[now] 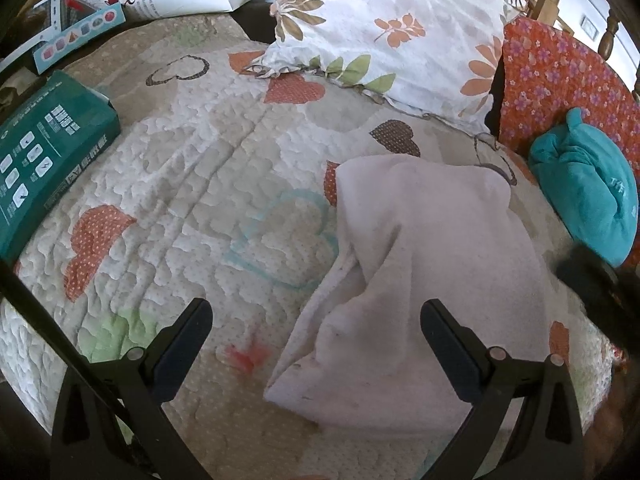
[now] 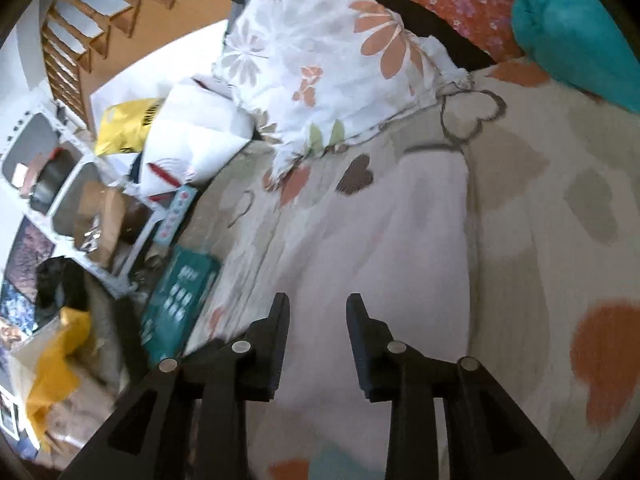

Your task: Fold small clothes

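Observation:
A pale pink-white small garment [image 1: 420,280] lies on the heart-print quilt [image 1: 180,184], folded lengthwise into a long strip. My left gripper [image 1: 316,316] is open and empty, its fingers just above the near end of the garment. In the right wrist view the same garment [image 2: 400,240] shows blurred on the quilt [image 2: 540,200]. My right gripper [image 2: 318,308] is open with a narrower gap and empty, held over the garment. A teal folded cloth [image 1: 588,192] lies at the right on an orange floral cushion [image 1: 560,76]; it also shows in the right wrist view [image 2: 572,28].
A white floral pillow [image 1: 392,28] lies at the back. A teal packet [image 1: 44,152] sits at the quilt's left edge, also in the right wrist view [image 2: 180,300]. White shelves with clutter [image 2: 80,200] and a wooden stair [image 2: 100,20] stand beyond the bed.

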A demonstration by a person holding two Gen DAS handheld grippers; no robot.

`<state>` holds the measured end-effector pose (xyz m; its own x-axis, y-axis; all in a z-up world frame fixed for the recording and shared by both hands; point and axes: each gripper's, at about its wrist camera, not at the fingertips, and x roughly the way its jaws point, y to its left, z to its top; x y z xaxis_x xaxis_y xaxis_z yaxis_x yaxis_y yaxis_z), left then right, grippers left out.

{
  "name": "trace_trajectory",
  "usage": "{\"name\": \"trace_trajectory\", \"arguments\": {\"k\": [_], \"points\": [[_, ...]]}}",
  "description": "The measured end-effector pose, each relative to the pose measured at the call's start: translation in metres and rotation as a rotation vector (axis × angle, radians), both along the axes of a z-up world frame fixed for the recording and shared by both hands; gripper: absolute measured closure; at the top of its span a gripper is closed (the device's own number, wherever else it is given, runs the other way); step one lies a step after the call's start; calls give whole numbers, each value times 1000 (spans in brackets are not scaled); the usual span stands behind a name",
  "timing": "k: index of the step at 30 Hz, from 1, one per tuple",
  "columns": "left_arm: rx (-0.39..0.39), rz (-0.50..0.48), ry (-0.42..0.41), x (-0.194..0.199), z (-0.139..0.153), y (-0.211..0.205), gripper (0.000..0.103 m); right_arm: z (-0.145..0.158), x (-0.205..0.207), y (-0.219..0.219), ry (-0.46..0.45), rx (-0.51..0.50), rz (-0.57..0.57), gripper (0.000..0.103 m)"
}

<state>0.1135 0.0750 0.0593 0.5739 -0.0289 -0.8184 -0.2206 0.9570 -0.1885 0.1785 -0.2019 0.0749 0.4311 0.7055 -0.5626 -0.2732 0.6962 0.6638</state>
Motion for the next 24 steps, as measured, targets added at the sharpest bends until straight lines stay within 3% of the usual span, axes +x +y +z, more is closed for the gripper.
{"name": "trace_trajectory", "arguments": {"k": [5, 7, 8, 10, 11, 13, 18, 22, 24], "points": [[-7, -10, -1, 3, 1, -2, 0, -37, 83, 26, 98, -32, -31, 71], [-10, -15, 1, 5, 2, -2, 0, -58, 115, 21, 150, -101, -120, 71], [-13, -17, 1, 5, 3, -1, 0, -64, 125, 16, 165, -128, -157, 79], [-13, -10, -7, 6, 6, 4, 0, -67, 137, 2, 186, -145, -234, 79], [-13, -3, -12, 5, 7, 6, 0, -59, 137, -3, 170, -190, -274, 71], [-13, 13, -22, 5, 11, 12, 0, -35, 124, 1, 85, -259, -263, 71], [30, 93, -59, 3, 22, 29, 0, -1, 65, 30, 2, -106, -32, 71], [66, 133, -95, -1, 31, 41, 0, -29, 12, 55, 95, 11, 152, 71], [66, 130, -111, -4, 34, 42, 0, -58, -14, 64, 163, -27, 210, 71]]}}
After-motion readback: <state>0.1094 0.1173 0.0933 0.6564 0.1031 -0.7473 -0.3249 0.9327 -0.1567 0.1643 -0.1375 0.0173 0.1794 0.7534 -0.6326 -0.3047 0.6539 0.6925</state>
